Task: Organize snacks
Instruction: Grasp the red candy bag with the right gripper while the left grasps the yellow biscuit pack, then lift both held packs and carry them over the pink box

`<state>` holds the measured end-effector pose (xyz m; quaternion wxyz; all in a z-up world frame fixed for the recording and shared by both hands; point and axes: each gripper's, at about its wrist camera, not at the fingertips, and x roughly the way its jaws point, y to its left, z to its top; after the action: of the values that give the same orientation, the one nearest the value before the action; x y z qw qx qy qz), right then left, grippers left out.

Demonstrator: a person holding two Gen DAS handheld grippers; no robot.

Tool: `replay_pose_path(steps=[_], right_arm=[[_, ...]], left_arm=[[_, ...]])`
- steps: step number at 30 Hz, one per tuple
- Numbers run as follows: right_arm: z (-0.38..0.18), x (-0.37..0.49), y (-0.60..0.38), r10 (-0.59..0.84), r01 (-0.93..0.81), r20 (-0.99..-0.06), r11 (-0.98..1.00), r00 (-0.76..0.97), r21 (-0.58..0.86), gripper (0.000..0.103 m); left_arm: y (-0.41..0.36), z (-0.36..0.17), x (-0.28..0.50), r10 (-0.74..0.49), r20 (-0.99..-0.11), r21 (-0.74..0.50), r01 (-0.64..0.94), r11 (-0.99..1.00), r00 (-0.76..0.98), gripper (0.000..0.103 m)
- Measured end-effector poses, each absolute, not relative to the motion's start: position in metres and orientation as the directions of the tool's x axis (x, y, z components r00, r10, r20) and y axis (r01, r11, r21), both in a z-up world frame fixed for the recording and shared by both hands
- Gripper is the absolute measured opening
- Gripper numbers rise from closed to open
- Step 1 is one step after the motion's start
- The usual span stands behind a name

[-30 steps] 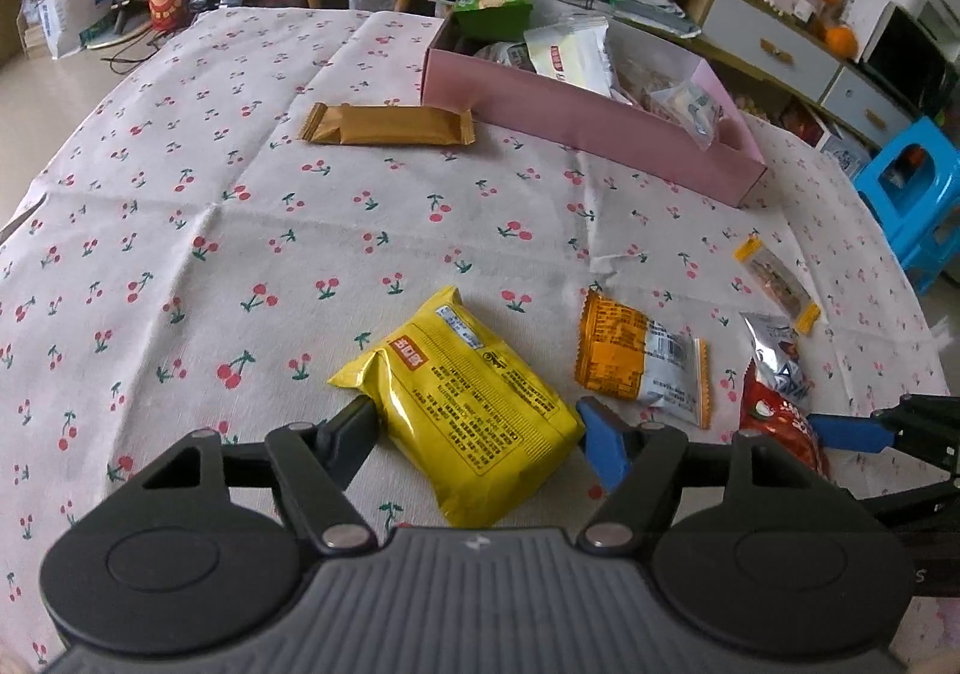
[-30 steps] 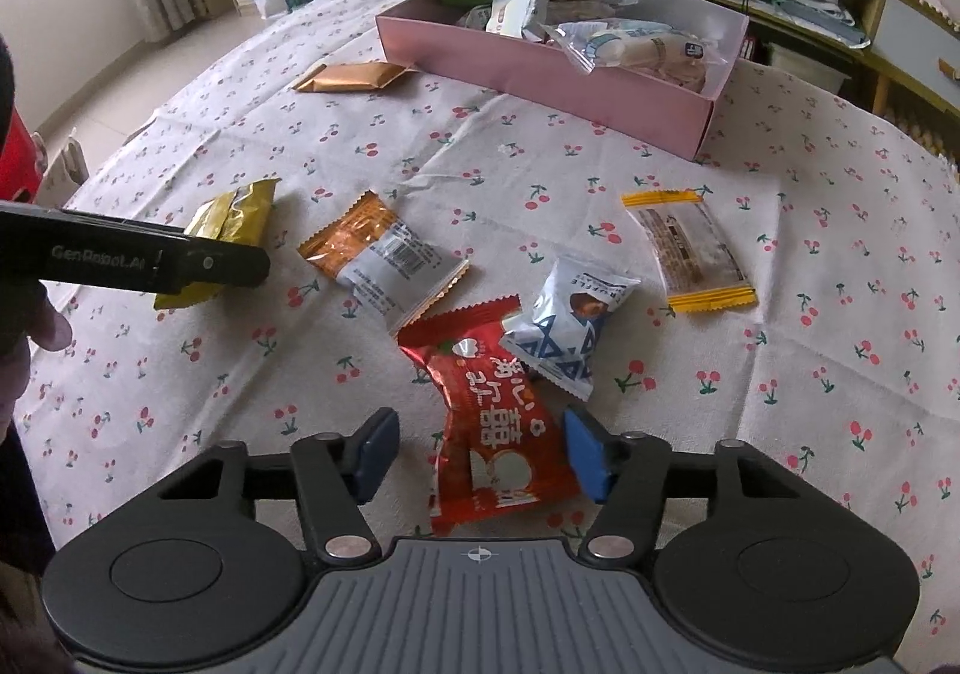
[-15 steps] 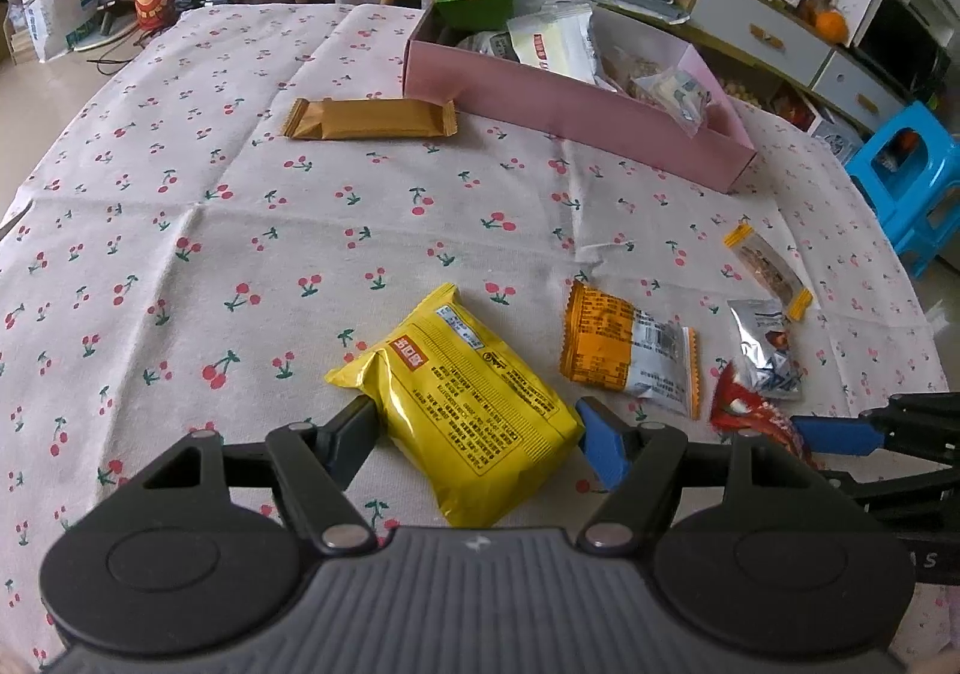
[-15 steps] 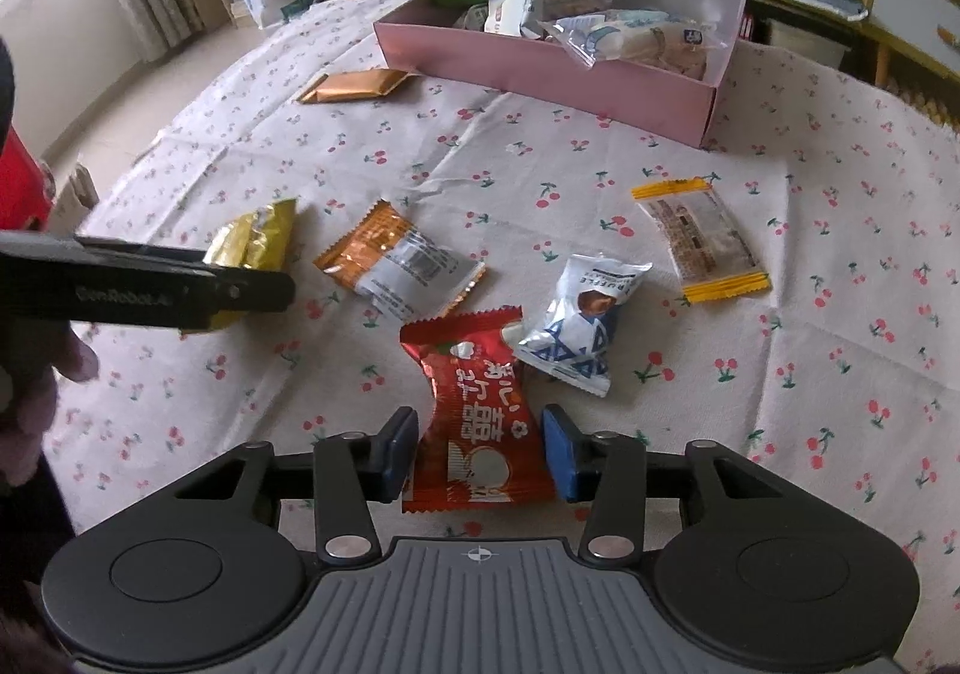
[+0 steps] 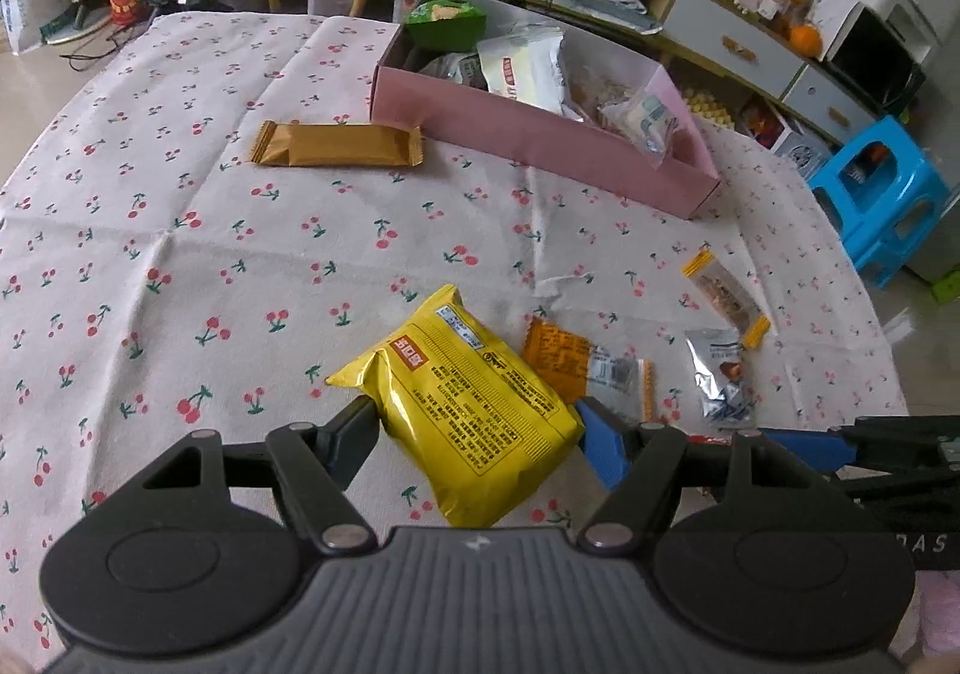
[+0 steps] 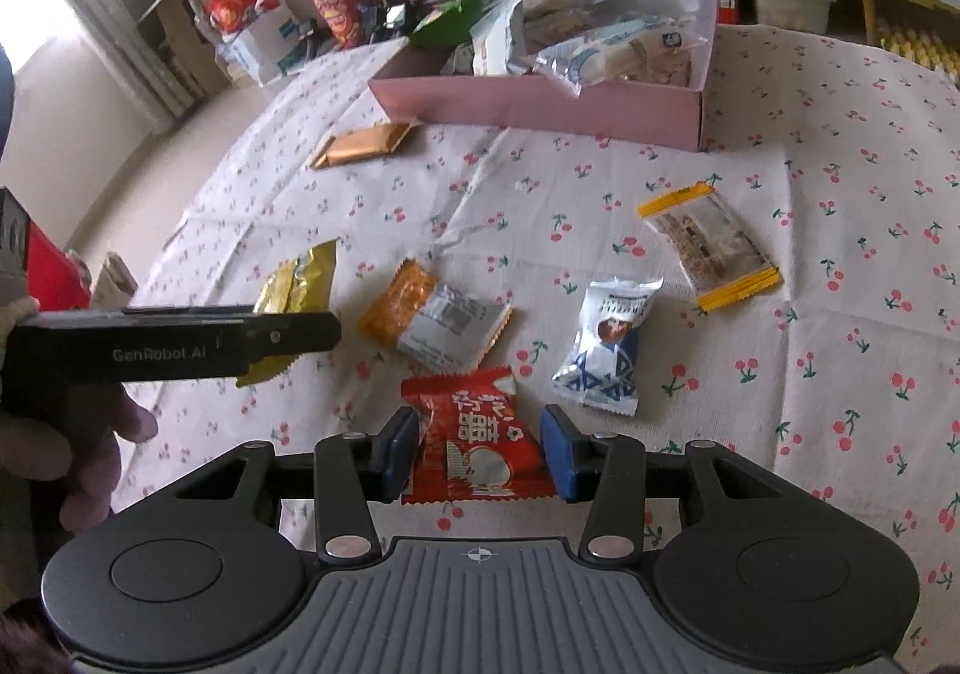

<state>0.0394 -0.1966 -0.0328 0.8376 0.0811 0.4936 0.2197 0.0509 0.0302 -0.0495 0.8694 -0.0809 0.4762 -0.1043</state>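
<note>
The left gripper (image 5: 477, 437) has a ribbed grey plastic housing bearing a small silver emblem, flanked by two round black discs. Black linkage arms with silver rivets run forward from the housing to one black finger and one blue. The right gripper (image 6: 477, 455) matches, with blue pads (image 6: 561, 458); white "GenRobot.AI" lettering marks the left gripper's black side.
</note>
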Motion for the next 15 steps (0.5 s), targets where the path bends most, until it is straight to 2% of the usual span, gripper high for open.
replay_pose_path(steps=[15], right_arm=[[-0.009,0.066,-0.223,0.505,-0.101,-0.73,0.847,0.461,0.523,0.042]], left_arm=[[0.041,-0.022,0.079,-0.311,-0.773,-0.298,0.117,0.947,0.552,0.068]])
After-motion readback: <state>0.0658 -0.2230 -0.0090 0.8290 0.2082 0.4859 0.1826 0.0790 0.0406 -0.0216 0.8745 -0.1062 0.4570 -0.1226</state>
